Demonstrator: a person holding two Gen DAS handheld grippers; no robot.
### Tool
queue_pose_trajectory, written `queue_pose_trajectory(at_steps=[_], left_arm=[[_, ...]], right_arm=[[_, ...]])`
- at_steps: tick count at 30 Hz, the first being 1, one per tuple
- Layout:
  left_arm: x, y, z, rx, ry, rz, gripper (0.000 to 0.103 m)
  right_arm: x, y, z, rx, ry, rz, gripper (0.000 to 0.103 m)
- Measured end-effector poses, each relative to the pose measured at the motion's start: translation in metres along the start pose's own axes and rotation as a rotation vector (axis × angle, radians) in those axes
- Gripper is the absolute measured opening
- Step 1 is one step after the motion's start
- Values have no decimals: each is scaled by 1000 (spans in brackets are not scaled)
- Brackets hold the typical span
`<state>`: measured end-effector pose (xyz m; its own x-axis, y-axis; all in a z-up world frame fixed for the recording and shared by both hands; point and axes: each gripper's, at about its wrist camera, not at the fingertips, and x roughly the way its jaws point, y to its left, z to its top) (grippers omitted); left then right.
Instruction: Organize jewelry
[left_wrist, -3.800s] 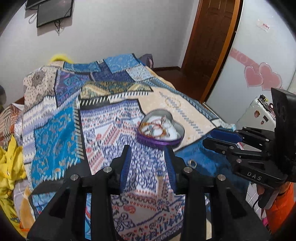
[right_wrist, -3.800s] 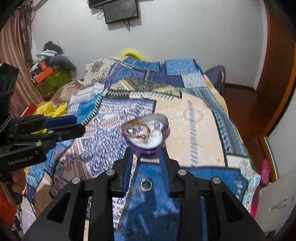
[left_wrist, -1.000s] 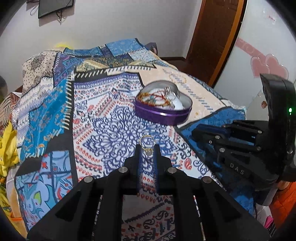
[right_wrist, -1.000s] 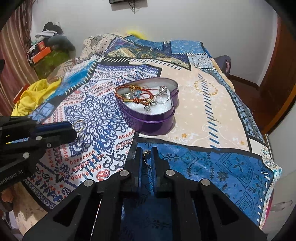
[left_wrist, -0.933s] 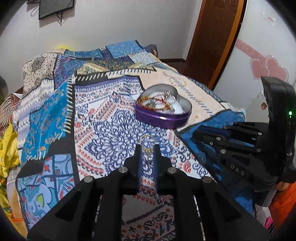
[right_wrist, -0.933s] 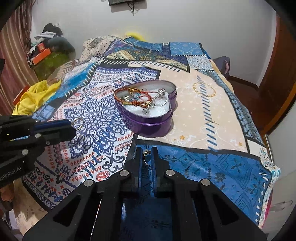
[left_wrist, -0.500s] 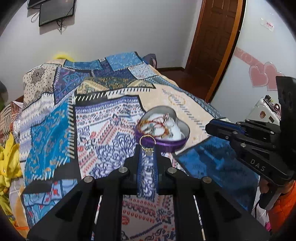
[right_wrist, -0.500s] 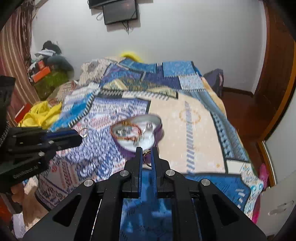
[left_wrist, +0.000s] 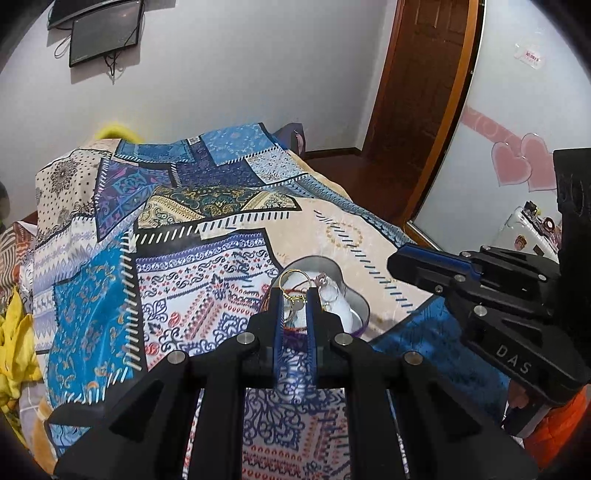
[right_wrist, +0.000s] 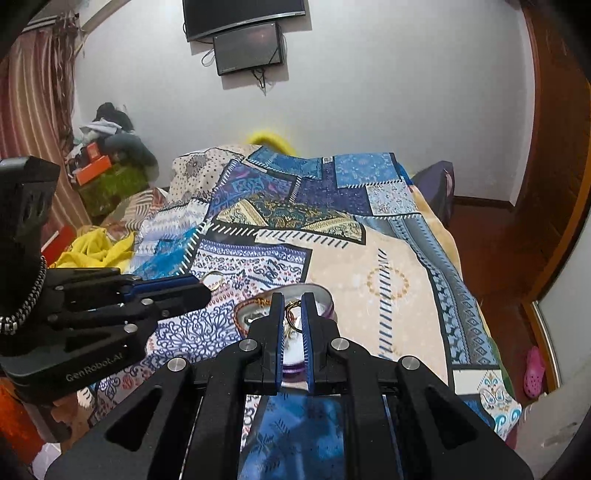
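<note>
A purple heart-shaped tin (left_wrist: 360, 308) (right_wrist: 327, 295) holding bracelets and rings sits on the patterned bedspread. My left gripper (left_wrist: 294, 299) is shut on a gold ring (left_wrist: 291, 278), held in the air in front of the tin; the ring also shows at its tip in the right wrist view (right_wrist: 213, 277). My right gripper (right_wrist: 291, 302) is shut on a small ring (right_wrist: 294, 314), lifted in front of the tin. It appears at the right in the left wrist view (left_wrist: 397, 258).
The patchwork bedspread (left_wrist: 184, 258) covers the bed. A wooden door (left_wrist: 417, 92) and a white cabinet with pink hearts (left_wrist: 517, 166) stand on the right. Yellow cloth (right_wrist: 96, 247) and clutter (right_wrist: 107, 155) lie left. Two screens (right_wrist: 247, 33) hang on the wall.
Both grippers shut on rings and have risen from the bedspread; the tin now looks smaller and sits just behind the fingertips. The view has tilted up toward the wall.
</note>
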<state>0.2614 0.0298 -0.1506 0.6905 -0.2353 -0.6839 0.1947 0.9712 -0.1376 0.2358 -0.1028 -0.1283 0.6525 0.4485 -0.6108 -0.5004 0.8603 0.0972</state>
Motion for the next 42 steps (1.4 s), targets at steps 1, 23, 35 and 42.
queue_pose_trajectory(at_steps=[1,23,35,42], left_arm=[[2,0,1,0,2,-3,10],[54,2,0,10,104,-58,10],[18,4,9,0,54,-40,28],[-50,-3,20,0,-80,-6,33]], right_arm=[[3,0,1,1,1,4,8],[53,-9,-16,-6,170,45,8],[29,0,-7,-33,142,7,23],[-24,4,11,-10,24,-29,23]])
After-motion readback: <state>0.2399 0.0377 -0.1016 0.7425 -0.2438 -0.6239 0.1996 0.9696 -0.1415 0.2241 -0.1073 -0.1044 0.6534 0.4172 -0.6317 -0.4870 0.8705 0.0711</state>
